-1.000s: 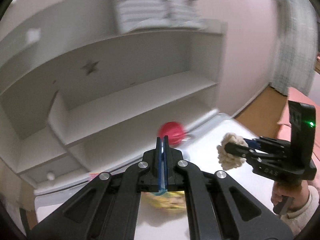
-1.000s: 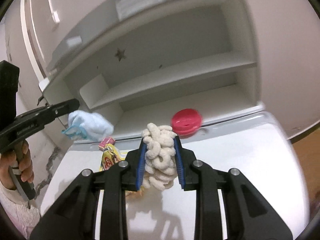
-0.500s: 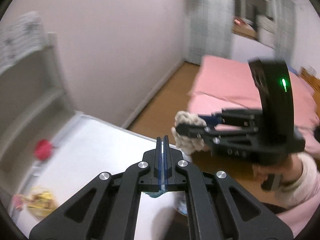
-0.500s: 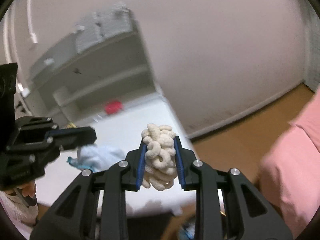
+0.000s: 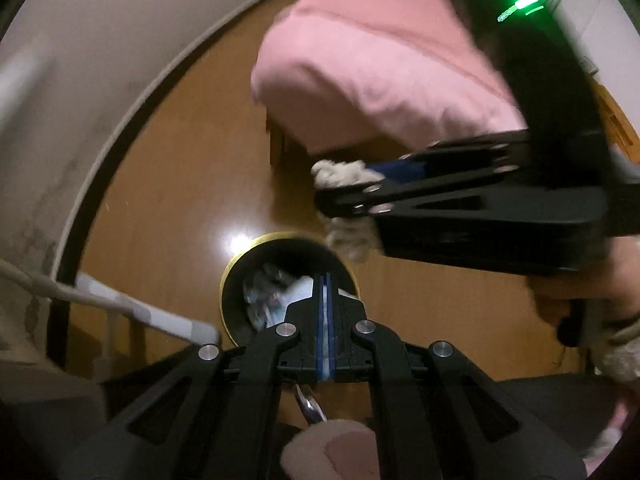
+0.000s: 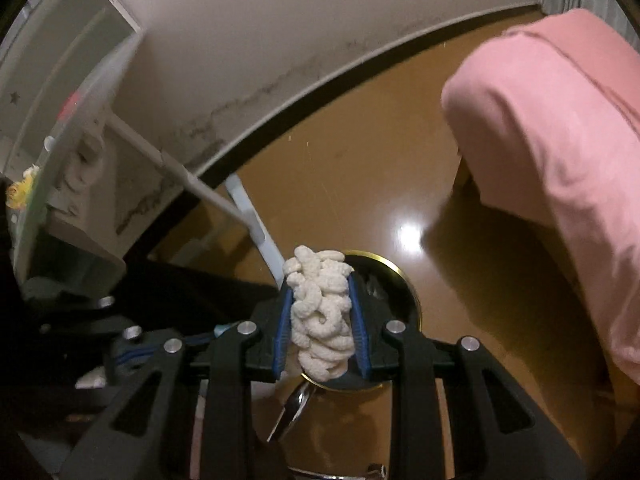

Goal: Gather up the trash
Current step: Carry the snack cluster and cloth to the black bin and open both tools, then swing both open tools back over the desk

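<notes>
A round bin with a gold rim (image 5: 230,276) stands on the wooden floor, with crumpled trash inside. My left gripper (image 5: 324,280) is shut on a light blue tissue (image 5: 308,290), right above the bin's opening. My right gripper (image 6: 319,284) is shut on a cream clump of curly scrap (image 6: 320,308) and hangs over the bin (image 6: 394,270). In the left wrist view the right gripper (image 5: 320,188) sits just above and right of the bin, with the clump (image 5: 340,172) showing at its tips.
A pink bed cover (image 5: 380,60) hangs at the right, close to the bin. A white table leg (image 6: 192,178) and the table edge with a yellow wrapper (image 6: 20,188) are at the left. The wall and dark skirting curve behind. My slippered foot (image 5: 332,452) is below.
Both grippers swung away from the white table and shelves and tilted down over the bin on the floor, each keeping its load.
</notes>
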Demonstrator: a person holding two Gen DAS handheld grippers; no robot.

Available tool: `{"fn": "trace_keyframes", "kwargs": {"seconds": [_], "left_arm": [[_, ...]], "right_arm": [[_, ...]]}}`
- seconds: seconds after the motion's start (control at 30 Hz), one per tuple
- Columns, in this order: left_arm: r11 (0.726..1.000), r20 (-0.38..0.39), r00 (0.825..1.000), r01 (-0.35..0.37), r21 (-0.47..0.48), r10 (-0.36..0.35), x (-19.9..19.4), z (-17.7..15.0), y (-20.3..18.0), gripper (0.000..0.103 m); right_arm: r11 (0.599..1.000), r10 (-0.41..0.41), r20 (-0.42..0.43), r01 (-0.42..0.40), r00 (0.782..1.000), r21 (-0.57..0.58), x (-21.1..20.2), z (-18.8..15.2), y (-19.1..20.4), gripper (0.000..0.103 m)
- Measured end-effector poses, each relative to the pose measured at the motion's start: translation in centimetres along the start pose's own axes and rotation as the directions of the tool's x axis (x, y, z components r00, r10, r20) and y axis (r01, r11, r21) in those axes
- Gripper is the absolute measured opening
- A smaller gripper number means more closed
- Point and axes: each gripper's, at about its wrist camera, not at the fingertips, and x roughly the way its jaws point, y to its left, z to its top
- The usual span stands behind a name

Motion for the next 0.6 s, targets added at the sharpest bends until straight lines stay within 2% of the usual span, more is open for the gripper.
{"fn": "trace_keyframes", "kwargs": {"seconds": [0.07, 0.17, 0.2, 0.23, 0.27, 0.3, 0.33, 0.37, 0.43, 0.5, 0.6], "left_arm": [[1.0, -0.025, 1.0, 0.004, -0.022, -0.005, 1.3, -0.1, 0.6, 0.0], [1.0, -0.023, 1.0, -0.006, -0.025, 0.005, 1.5, -0.4, 0.7, 0.0], [1.0, -0.021, 1.0, -0.004, -0.019, 0.004, 1.3, -0.4, 0.8, 0.001], [1.0, -0.018, 1.0, 0.009, -0.014, -0.009, 1.2, -0.3, 0.5, 0.002], [1.0, -0.013, 1.0, 0.016, -0.015, -0.017, 1.1, -0.6, 0.8, 0.004], [1.0, -0.013, 1.0, 0.021, -0.014, -0.021, 1.1, -0.5, 0.7, 0.024], [1.0, -0.015, 1.0, 0.024, -0.015, -0.024, 1.0, -0.6, 0.5, 0.046], [1.0, -0.008, 1.0, 0.021, -0.014, -0.021, 0.9, -0.6, 0.3, 0.093], [1.0, 0.071, 0.997, 0.011, 0.007, -0.011, -0.1, -0.9, -0.3, 0.096], [0.999, 0.097, 0.995, 0.008, 0.037, -0.012, -0.7, -0.8, -0.8, 0.096], [0.997, 0.162, 0.987, -0.001, 0.073, -0.011, -3.0, -1.0, -2.2, 0.096]], "right_arm": [[1.0, 0.012, -0.022, -0.011, 1.0, 0.008, 0.9, -0.3, -0.2, 0.026], [0.999, 0.028, -0.049, -0.026, 0.998, 0.024, 1.6, -0.1, -0.2, 0.026], [0.999, 0.029, -0.061, -0.027, 0.998, 0.031, 1.7, 0.0, -0.2, 0.032], [0.999, 0.025, -0.066, -0.023, 0.997, 0.038, 1.8, 0.1, -0.3, 0.048], [0.999, 0.019, -0.065, -0.016, 0.998, 0.045, 1.8, 0.2, -0.5, 0.06], [0.998, 0.012, -0.055, -0.009, 0.998, 0.056, 1.6, 0.3, -0.6, 0.077], [0.998, 0.007, -0.043, -0.005, 0.999, 0.062, 1.3, 0.3, -0.7, 0.081], [0.997, 0.003, -0.03, -0.001, 1.0, 0.072, 0.9, 0.4, -1.0, 0.081], [0.995, -0.001, -0.018, 0.003, 1.0, 0.101, 0.3, 0.4, -1.8, 0.081], [0.991, 0.001, 0.017, -0.003, 1.0, 0.135, -1.0, 0.5, -2.8, 0.083], [0.983, -0.06, 0.105, 0.04, 0.993, 0.179, -4.1, 1.0, -3.8, 0.086]]}}
